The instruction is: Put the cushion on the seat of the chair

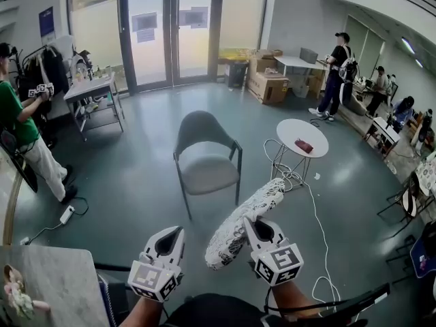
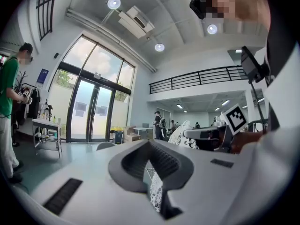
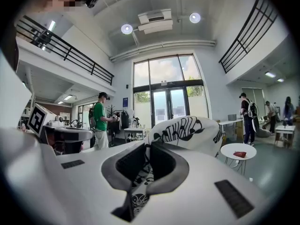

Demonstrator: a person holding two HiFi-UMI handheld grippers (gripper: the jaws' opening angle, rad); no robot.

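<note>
Holding the cushion (image 1: 244,225) up in the air on the near side of the chair (image 1: 206,159), off to the right of its seat and not on it. Gripped along one long edge by the right hand-held gripper (image 1: 254,221), with the jaws clamped down on the fabric. Slanting from a low near end up and away to the right. Over to the left hand-held gripper (image 1: 172,235): tips together, just left of that low end and apart from it in the head view. Can't tell whether the scrap of print glimpsed behind its jaws is touched. Lower part lost behind the right gripper's body in its own view. Plump and long, with a white cover and black swirling line drawings.
</note>
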